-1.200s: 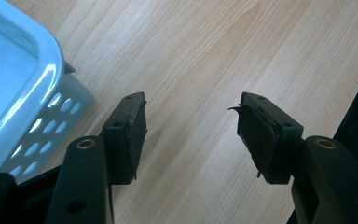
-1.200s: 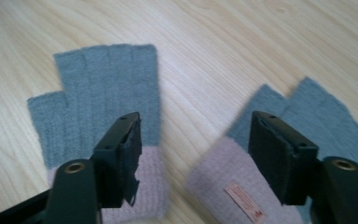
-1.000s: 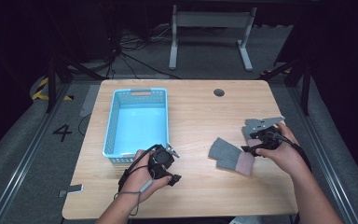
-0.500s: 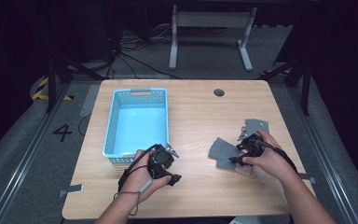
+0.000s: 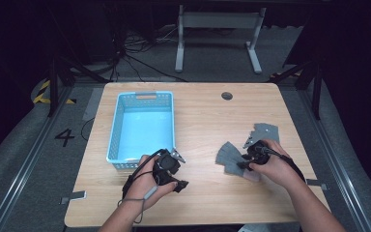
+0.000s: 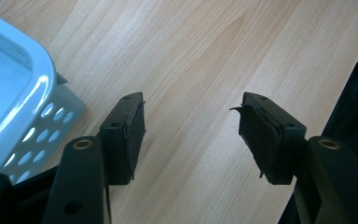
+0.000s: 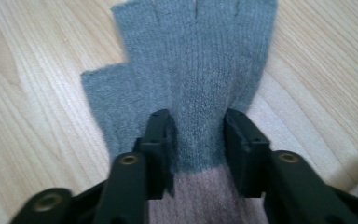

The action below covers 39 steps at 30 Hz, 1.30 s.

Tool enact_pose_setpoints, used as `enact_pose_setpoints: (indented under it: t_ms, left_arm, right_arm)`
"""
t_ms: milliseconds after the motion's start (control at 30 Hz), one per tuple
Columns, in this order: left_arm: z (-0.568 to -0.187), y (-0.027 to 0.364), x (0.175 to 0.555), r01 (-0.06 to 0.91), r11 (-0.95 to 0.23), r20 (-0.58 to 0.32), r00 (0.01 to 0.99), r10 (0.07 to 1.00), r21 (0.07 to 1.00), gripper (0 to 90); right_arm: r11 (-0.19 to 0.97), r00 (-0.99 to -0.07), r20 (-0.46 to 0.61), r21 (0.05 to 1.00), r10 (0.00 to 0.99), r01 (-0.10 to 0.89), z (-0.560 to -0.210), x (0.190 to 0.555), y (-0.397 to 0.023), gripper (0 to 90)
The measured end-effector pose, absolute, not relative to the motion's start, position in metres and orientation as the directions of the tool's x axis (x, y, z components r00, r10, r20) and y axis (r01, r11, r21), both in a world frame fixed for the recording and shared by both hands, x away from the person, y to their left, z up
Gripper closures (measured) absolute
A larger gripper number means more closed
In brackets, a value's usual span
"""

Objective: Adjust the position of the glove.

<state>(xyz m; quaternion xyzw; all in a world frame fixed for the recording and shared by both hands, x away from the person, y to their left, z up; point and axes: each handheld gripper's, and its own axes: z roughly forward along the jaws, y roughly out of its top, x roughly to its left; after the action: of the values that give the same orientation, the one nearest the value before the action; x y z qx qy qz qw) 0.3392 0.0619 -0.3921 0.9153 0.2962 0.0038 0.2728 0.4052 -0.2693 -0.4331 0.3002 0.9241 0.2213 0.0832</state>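
Right claw (image 7: pixel 198 140) down on grey fingerless glove (image 7: pixel 191 60), jaws just been closing, knit bunched between them near pink cuff (image 7: pixel 200 200); grip looks on but not sure tight. Glove flat on desk (image 5: pixel 198 121), long way runs straight ahead from claw, finger ends far side. Left claw (image 6: pixel 191 135) released, nothing inside, well apart, beside blue basket (image 5: pixel 118 125). Second glove (image 5: pixel 265 131) just behind right hand.

Light-blue perforated basket (image 5: pixel 144 129) sat toward surface's left edge, long side running front to back, nothing visible inside. Second grey glove (image 5: pixel 266 131) lay near right edge. Dark round grommet (image 5: pixel 227 95) sat near far edge.
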Motion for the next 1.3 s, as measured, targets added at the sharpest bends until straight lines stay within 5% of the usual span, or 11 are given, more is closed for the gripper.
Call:
enact_pose_setpoints:
  t_ms: [400,567,800,967,1300]
  left_arm:
    - [-0.392,0.063,0.341,0.542,-0.673,-0.161,0.824,0.543,0.504,41.5]
    - [-0.392,0.063,0.34,0.54,-0.674,-0.161,0.826,0.541,0.504,41.4]
    - [-0.393,0.064,0.34,0.543,-0.672,-0.163,0.824,0.543,0.504,41.3]
    - [-0.393,0.063,0.341,0.544,-0.671,-0.164,0.823,0.544,0.504,40.5]
    - [-0.389,0.058,0.345,0.527,-0.675,-0.159,0.834,0.528,0.517,40.1]
  right_arm:
    - [0.713,-0.849,0.015,0.536,0.528,0.453,-0.414,0.396,-0.261,75.4]
    - [0.781,-0.938,0.009,0.55,0.348,0.295,-0.412,0.385,-0.241,74.6]
    - [0.824,-0.969,0.031,0.519,0.246,0.226,-0.422,0.383,-0.23,74.1]
    - [0.846,-0.982,-0.017,0.511,0.186,0.151,-0.431,0.383,-0.226,59.6]
    - [0.75,-0.941,-0.012,0.606,0.339,0.263,-0.417,0.383,-0.245,54.9]
